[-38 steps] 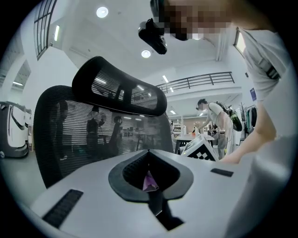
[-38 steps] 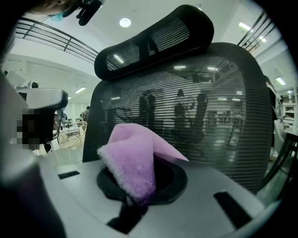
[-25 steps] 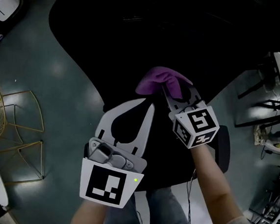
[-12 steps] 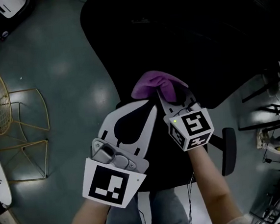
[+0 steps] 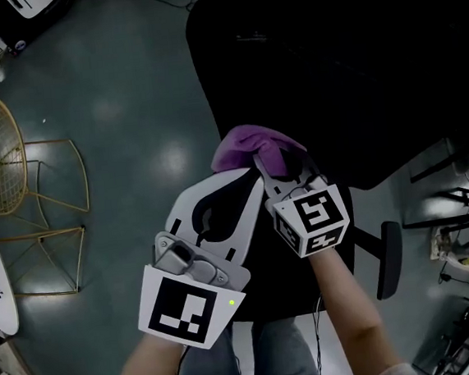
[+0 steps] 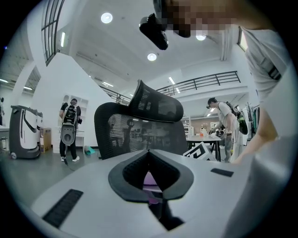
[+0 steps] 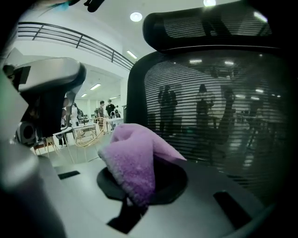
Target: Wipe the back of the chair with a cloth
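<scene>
right tongs (image 5: 277, 160) closed on the purple cloth (image 5: 249, 146). in the right gripper view the cloth is pinched between the jaws and flops up over their tips as a loose fold. left tongs (image 5: 250, 178) closed, nothing held: the jaw tips meet, and the sliver of purple seen through the hollow between them in the left gripper view looks to be the cloth beyond, not a grip. relative to the chair back (image 5: 331, 74): in the head view the cloth sits at its lower-left edge, the right tongs are just behind the cloth, and the left tongs are beside them, a little further from the chair back. in the right gripper view the chair back fills the frame straight ahead of the cloth, upright, long axis vertical, headrest (image 7: 219, 25) on top. cloth is close to the mesh; contact cannot be told. judgement: the coming move turns on pressing the cloth forward onto the mesh, then stroking along the back's height. right hand is nearer and carries the cloth, so it does the work; left is spare and could steady the chair. risk: fold slipping, chair shifting under the push.
</scene>
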`<action>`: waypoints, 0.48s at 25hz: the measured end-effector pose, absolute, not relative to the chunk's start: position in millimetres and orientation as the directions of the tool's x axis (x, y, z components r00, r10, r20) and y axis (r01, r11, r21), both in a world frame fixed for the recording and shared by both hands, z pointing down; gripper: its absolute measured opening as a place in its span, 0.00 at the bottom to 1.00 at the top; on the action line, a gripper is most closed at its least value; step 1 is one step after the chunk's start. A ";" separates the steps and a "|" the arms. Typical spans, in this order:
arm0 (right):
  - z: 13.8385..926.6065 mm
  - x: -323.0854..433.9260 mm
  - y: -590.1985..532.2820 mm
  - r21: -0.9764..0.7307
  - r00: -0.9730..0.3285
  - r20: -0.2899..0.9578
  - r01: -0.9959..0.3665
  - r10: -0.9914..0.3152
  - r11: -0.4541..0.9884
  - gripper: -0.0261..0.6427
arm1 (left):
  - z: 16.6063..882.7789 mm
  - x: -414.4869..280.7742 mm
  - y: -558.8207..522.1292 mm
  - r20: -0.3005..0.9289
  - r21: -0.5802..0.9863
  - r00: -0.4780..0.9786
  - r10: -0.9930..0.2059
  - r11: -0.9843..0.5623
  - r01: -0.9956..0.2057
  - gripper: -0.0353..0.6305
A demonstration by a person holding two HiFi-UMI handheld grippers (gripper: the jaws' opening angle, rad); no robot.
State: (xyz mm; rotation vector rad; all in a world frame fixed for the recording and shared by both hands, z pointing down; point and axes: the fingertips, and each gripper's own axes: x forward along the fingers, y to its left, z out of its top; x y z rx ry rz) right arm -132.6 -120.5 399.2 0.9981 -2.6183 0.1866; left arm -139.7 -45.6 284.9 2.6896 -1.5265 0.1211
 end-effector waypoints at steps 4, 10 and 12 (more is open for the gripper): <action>401.1 -148.4 -114.5 -0.012 -0.715 0.353 -0.648 -0.603 0.762 0.11 | 286.3 -147.2 -42.8 0.094 0.000 0.502 -0.860 -0.504 -0.864 0.07; 402.0 -160.8 -108.8 -0.011 -0.727 0.359 -0.631 -0.586 0.776 0.11 | 286.7 -152.5 -40.6 0.100 -0.001 0.494 -0.864 -0.496 -0.868 0.07; 401.8 -161.0 -108.6 -0.007 -0.722 0.361 -0.635 -0.590 0.772 0.11 | 286.9 -153.4 -40.1 0.102 0.000 0.491 -0.865 -0.494 -0.869 0.07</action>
